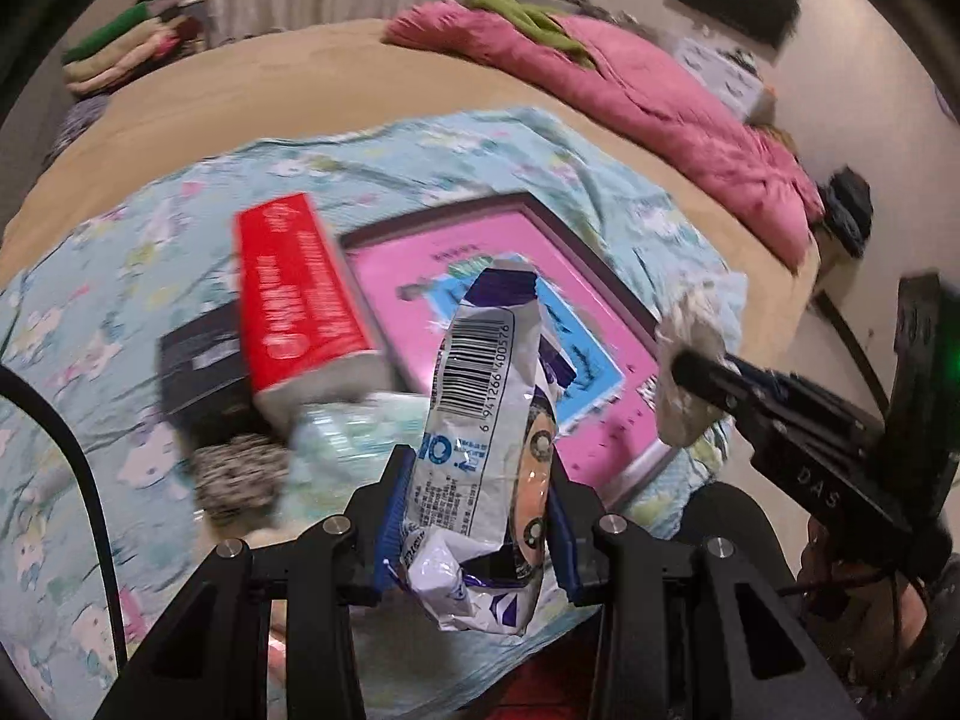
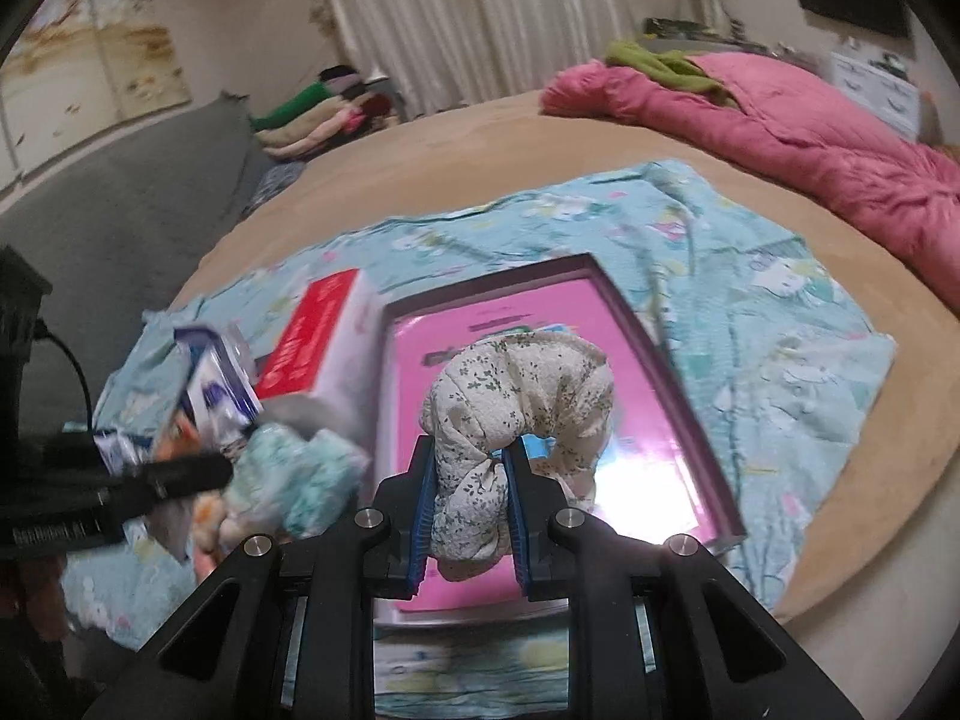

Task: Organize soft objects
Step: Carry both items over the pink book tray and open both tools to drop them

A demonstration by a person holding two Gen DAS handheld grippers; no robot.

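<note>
Clamped between the left gripper [image 1: 474, 516], a crinkled snack packet [image 1: 486, 396] hangs above the pink tray [image 1: 420, 276]; the right gripper [image 2: 468, 516] pinches a floral scrunchie [image 2: 522, 384] over that tray too. Neither looks placed yet. At ten o'clock, beside the tray, the red tissue pack [image 1: 300, 294] and blue-green cloth bundle [image 2: 294, 480] await sorting, so most work seems left.

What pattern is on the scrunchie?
Cream scrunchie with small dark floral print; clearest in right wrist view.

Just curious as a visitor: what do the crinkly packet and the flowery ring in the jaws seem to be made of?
Packet: looks like thin glossy plastic film, creased and shiny, with a printed barcode.
Flowery ring: seems to be matte woven fabric, gathered into soft puckers like a scrunchie, cream with a small floral print.
</note>
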